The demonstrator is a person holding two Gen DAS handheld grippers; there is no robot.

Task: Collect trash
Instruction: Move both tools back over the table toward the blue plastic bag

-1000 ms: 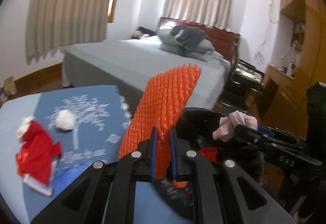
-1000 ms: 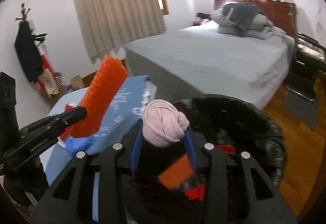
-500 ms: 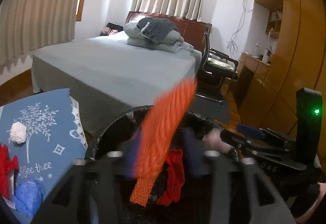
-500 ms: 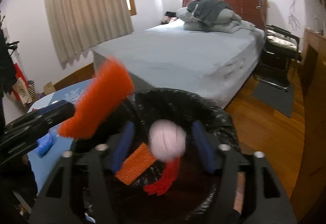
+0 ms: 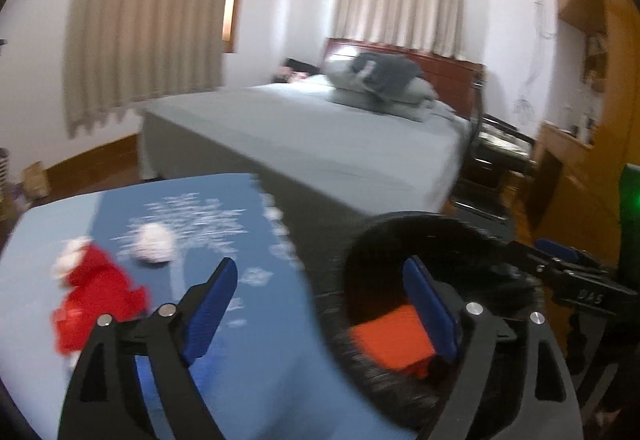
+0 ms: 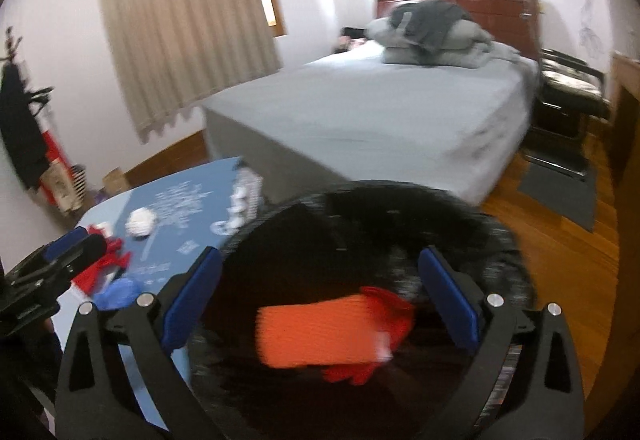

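A bin lined with a black bag (image 5: 424,236) (image 6: 360,208) stands beside the blue table (image 5: 248,352). Inside the bin lie an orange foam net (image 5: 388,340) (image 6: 316,332) and a red scrap (image 6: 386,310). My left gripper (image 5: 320,304) hangs over the table's edge and the bin's rim, its jaws opening with nothing held between them. My right gripper (image 6: 320,296) is above the bin's mouth, its jaws also opening and empty. On the table lie a white paper ball (image 5: 154,246) (image 6: 140,222), a red wrapper (image 5: 92,296) (image 6: 108,252) and a blue crumpled wad (image 6: 118,292).
A grey bed (image 5: 320,136) fills the room behind the table and bin. A black chair (image 6: 568,96) and wooden cabinets (image 5: 580,168) stand at the right. The wooden floor (image 6: 560,248) lies right of the bin. Both views are blurred.
Both grippers have opened. The orange net left my left gripper and the pink wad left my right gripper; the net now lies in the bin. The left view swung back toward the table.
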